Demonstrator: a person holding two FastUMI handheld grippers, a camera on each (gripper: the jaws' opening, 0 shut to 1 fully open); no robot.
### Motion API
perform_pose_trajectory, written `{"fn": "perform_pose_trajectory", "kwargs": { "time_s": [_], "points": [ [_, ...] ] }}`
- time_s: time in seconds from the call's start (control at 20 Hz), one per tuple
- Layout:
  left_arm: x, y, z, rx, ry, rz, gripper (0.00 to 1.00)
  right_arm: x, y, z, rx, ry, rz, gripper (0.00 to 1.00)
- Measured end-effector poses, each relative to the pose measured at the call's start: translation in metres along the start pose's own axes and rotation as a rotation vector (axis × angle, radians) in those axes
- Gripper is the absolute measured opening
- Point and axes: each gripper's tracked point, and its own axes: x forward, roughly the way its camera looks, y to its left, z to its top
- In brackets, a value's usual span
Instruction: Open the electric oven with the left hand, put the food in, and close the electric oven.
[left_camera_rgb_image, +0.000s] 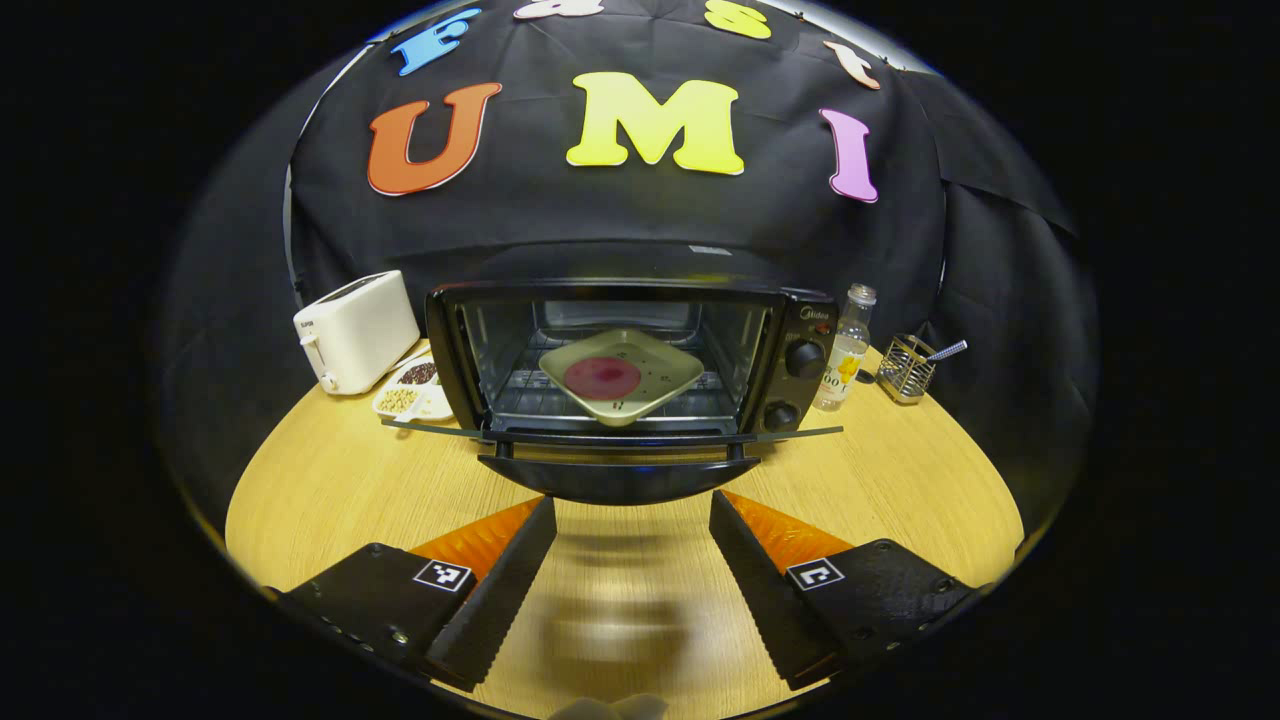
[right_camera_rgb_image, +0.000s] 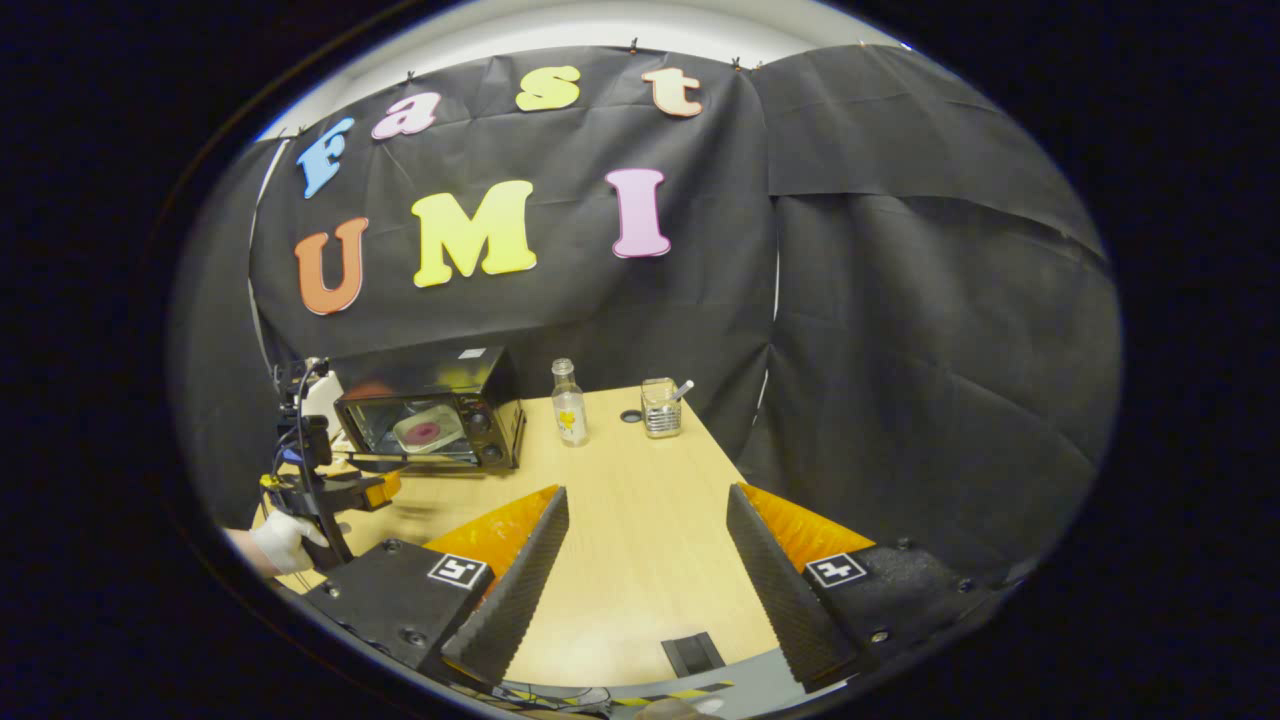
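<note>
Food on its plate sits inside the electric oven at my 12 o'clock; door is down. Both my left gripper and right gripper are released, empty. I judge only closing remains.

Your left gripper spread wide above the table, facing the oven, door dropped open, plate with red food on its rack

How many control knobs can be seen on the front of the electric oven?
2. Both sit on the panel at the right side of the electric oven: the upper knob and the lower knob directly below it. No others are visible.
</note>
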Motion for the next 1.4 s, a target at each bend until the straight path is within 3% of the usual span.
{"fn": "perform_pose_trajectory", "kwargs": {
  "time_s": [0.05, 0.1, 0.15, 0.2, 0.4, 0.65, 0.75, 1.4],
  "points": [
    [0.002, 0.000, 0.005, 0.001, -0.006, 0.000, 0.98, 0.001, -0.002, 0.001, 0.004, -0.002, -0.003, 0.96],
    [0.004, 0.000, 0.010, 0.002, -0.011, 0.001, 0.98, 0.001, -0.003, 0.003, 0.010, -0.005, -0.005, 1.00],
    [0.007, 0.000, 0.014, 0.003, -0.016, 0.002, 0.98, 0.002, -0.003, 0.003, 0.018, -0.005, -0.006, 0.96],
    [0.009, 0.000, 0.018, 0.003, -0.020, 0.003, 0.98, 0.002, -0.003, 0.004, 0.026, -0.007, -0.005, 1.00],
    [0.018, 0.000, 0.039, 0.013, -0.047, 0.000, 0.98, 0.006, -0.003, 0.007, 0.037, -0.012, -0.008, 0.96],
    [0.032, 0.005, 0.063, 0.007, -0.082, 0.004, 0.98, 0.010, -0.003, 0.010, 0.037, -0.015, -0.010, 1.00],
    [0.034, 0.004, 0.067, 0.008, -0.086, 0.002, 0.98, 0.009, -0.003, 0.011, 0.036, -0.019, -0.010, 0.96],
    [0.007, -0.018, 0.059, 0.034, -0.099, -0.045, 0.98, -0.001, 0.014, 0.013, 0.010, -0.019, 0.023, 1.00]
  ]
}}
